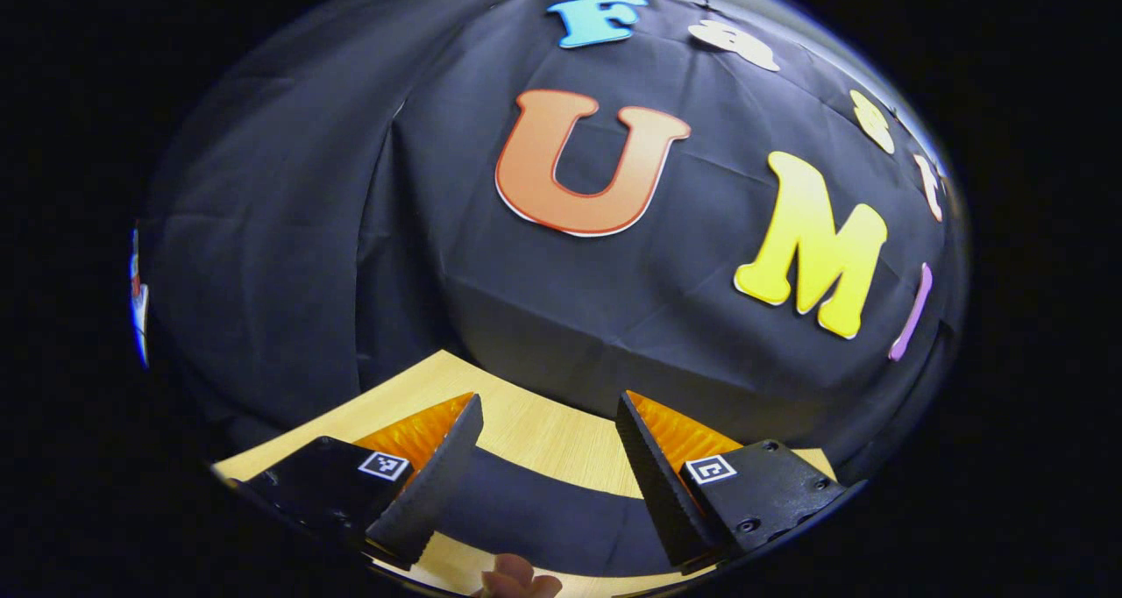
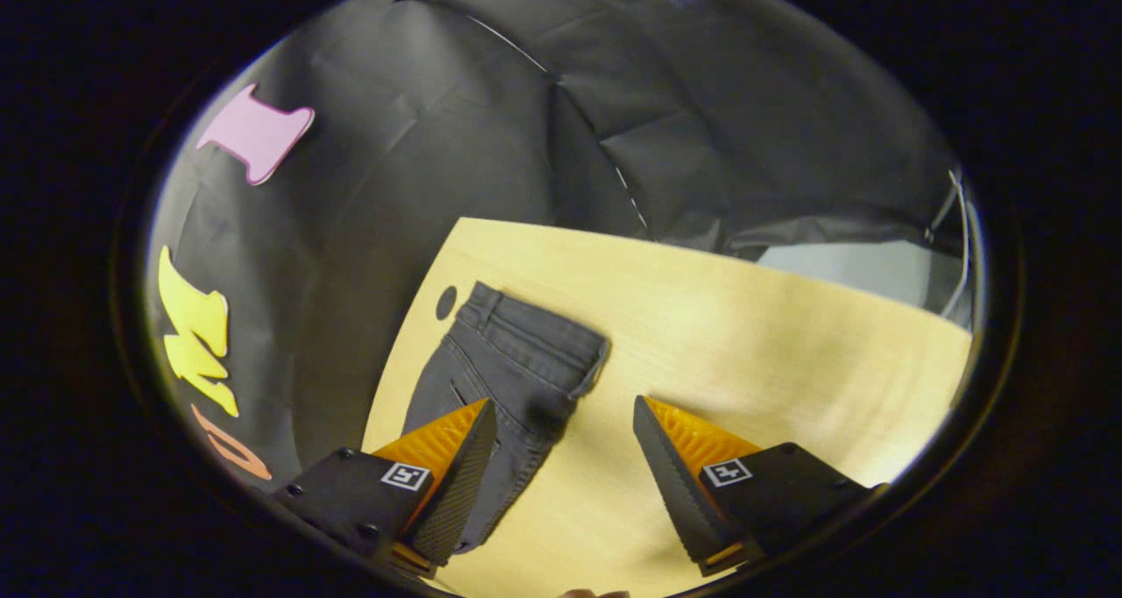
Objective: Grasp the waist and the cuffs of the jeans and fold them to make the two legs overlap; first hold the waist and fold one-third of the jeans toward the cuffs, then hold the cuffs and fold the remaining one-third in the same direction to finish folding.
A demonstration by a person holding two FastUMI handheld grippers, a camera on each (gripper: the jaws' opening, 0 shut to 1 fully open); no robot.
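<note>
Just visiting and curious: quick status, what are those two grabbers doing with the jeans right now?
Left gripper open, above a trouser leg. Right gripper open, empty, near the waist. Jeans flat on the wooden table, unfolded. Nothing in the way.

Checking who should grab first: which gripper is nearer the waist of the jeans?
Right, probably. The right gripper hangs open just short of the waist. The left gripper is open over a plain dark stretch of the jeans.

Dark charcoal denim jeans [image 2: 508, 361] lie on the pale yellow wood-grain table [image 2: 745, 335], and a black cloth wall [image 1: 351, 212] stands behind. Both grippers show orange ribbed fingers [image 1: 675, 431] faced with black textured pads [image 2: 460, 484], each black base carrying a small black-and-white square marker [image 1: 710, 469].
</note>
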